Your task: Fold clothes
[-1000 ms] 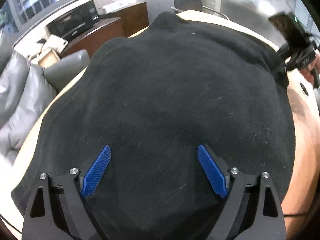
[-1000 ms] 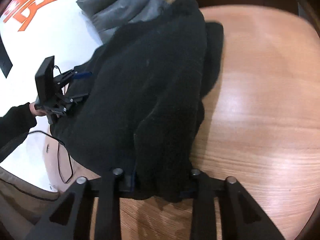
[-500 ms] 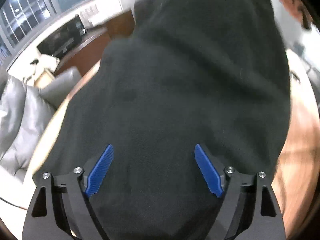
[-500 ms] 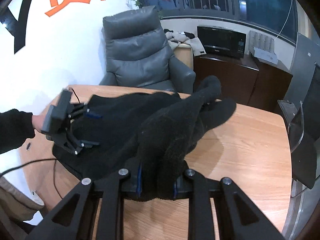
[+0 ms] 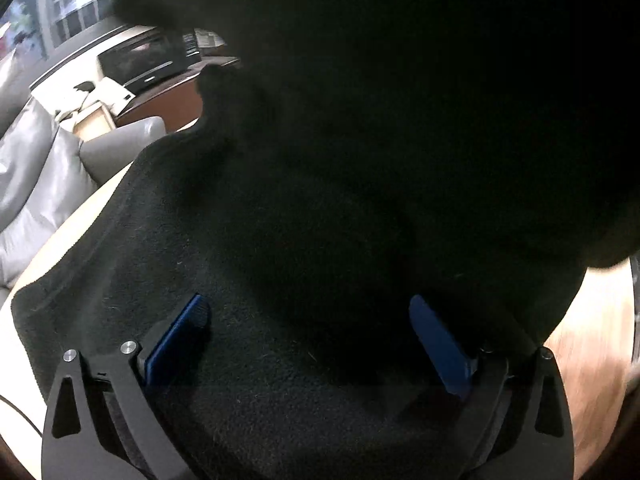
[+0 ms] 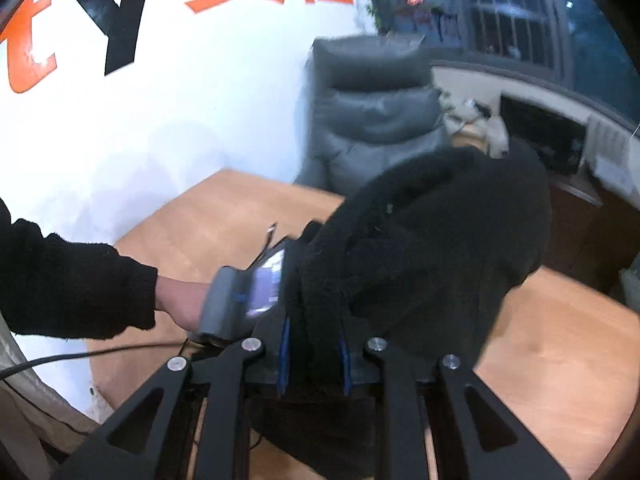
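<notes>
Right gripper (image 6: 313, 354) clamping black garment (image 6: 432, 248), left gripper (image 5: 316, 344) spread, table (image 6: 560, 344) beneath

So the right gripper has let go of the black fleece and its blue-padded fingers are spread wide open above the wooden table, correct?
Not quite. In the right wrist view the right gripper is shut on the black fleece: a bunched fold of it sits pinched between the blue pads, lifted above the wooden table. It is the left gripper whose fingers are spread wide, as the left wrist view shows.

A black fleece garment (image 6: 432, 248), thick and fuzzy, is bunched and lifted on one side, its lower part spread on the bench (image 6: 560, 344).
</notes>
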Available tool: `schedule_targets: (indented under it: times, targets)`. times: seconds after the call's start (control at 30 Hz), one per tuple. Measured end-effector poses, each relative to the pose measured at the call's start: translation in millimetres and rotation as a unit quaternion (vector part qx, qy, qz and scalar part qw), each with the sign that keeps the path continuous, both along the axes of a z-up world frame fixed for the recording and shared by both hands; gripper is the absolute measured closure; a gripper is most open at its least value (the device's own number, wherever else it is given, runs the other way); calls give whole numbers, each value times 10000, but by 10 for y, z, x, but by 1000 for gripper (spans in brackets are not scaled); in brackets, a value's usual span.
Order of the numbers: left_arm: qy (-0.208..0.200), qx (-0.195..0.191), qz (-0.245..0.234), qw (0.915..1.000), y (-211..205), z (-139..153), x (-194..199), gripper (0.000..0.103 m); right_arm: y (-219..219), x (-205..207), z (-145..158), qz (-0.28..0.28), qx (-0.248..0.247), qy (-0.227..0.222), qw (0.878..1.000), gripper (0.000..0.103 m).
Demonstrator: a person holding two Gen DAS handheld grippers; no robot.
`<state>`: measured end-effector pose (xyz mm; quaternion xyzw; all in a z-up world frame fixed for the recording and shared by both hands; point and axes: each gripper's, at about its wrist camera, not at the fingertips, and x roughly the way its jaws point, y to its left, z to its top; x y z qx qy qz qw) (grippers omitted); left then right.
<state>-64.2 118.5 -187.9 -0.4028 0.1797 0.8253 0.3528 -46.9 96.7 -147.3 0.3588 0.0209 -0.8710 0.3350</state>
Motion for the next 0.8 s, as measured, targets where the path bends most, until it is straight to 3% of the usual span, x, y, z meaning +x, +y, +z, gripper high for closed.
schedule_targets:
  times: [0.1, 0.2, 0.27, 0.33, 0.43, 0.57, 0.63, 0.8]
  targets:
    - [29, 281, 9, 9996, -119, 54, -6, 8, -16, -55, -94, -46, -31, -153, 9999, 84]
    - [131, 589, 16, 9982, -492, 209, 67, 8, 56, -96, -116, -51, -18, -238, 9997, 84]
    - [182, 482, 97, 9986, -718, 187, 85, 6, 95, -87, -92, 2, -143, -233, 9996, 84]
    - [-11, 464, 232, 9987, -804, 68, 55, 5, 132, -78, -68, 55, -273, -226, 9994, 84]
    - [139, 575, 278, 9979, -695, -28, 29, 0, 139, -68, -36, 130, -710, -280, 9970, 84]
    - [167, 793, 351, 9961, -466, -81, -93, 0, -47, 8, 50, 583, -987, -264, 9931, 84]
    - [149, 824, 391, 9957, -345, -92, -105, 0, -116, 41, -54, 759, -978, -350, 9917, 84]
    - [30, 1171, 427, 9922, -420, -63, -169, 2, 98, -38, -232, 399, -1176, -578, 9906, 84]
